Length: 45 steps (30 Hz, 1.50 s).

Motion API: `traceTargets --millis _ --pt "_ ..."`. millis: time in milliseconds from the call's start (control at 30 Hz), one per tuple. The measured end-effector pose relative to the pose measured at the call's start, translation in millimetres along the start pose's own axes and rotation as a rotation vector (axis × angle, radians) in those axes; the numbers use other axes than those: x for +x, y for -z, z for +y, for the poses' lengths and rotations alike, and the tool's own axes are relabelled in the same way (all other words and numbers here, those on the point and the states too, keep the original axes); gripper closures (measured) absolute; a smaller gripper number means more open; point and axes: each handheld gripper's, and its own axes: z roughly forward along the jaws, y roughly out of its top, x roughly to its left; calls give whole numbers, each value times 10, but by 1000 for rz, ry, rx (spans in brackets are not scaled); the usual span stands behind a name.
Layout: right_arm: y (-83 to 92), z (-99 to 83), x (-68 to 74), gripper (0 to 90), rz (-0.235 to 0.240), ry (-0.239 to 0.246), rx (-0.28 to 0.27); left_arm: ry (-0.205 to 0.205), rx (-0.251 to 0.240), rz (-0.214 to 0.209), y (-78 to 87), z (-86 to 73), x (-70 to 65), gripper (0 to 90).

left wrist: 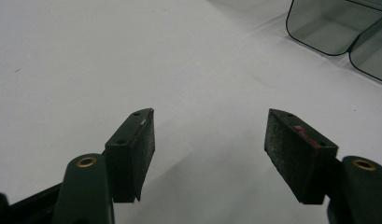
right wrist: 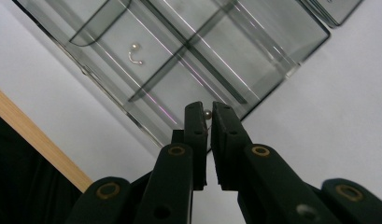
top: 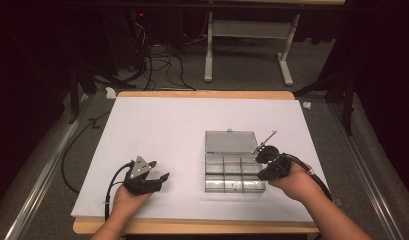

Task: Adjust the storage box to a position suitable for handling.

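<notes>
My right gripper [right wrist: 208, 112] has its jaws nearly together with a small pearl-like bead [right wrist: 207, 113] pinched at the tips, so I take it as clamped on that bead. It sits at the right near corner of the clear compartment box [top: 235, 171], and the bead hangs just over the box's near edge, so the drop is a short way further in over a cell. One cell further in already holds a small pearl earring on a bent hook [right wrist: 136, 53]; the other cells look bare from here. The box's lid [top: 231, 141] lies open flat on the far side. My left gripper [left wrist: 209, 140] rests well to the left on the white table [top: 157, 125], jaws wide apart and holding nothing, so the right hand is clearly the nearer one.
</notes>
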Motion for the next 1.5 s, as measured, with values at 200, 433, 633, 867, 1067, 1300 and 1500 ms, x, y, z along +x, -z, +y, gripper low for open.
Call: traceTargets --millis 200,433,633,867,1067,1300,1500 --pt "-72 76 90 860 13 25 3 -1 -1 -4 1 -1 2 339" --pt "-108 172 202 860 32 58 3 1 -3 -5 0 0 1 340" --pt "-170 262 293 860 46 85 10 -3 -1 -8 1 1 4 339" --pt "-310 352 360 860 60 117 15 -3 -3 -11 1 0 4 340" --pt "-420 408 393 860 62 132 29 -6 -2 -12 3 1 5 339" --pt "-538 427 379 860 65 120 46 -6 -2 -13 1 1 3 340" --pt "-589 435 378 859 69 114 56 -6 -1 -14 1 1 4 340"
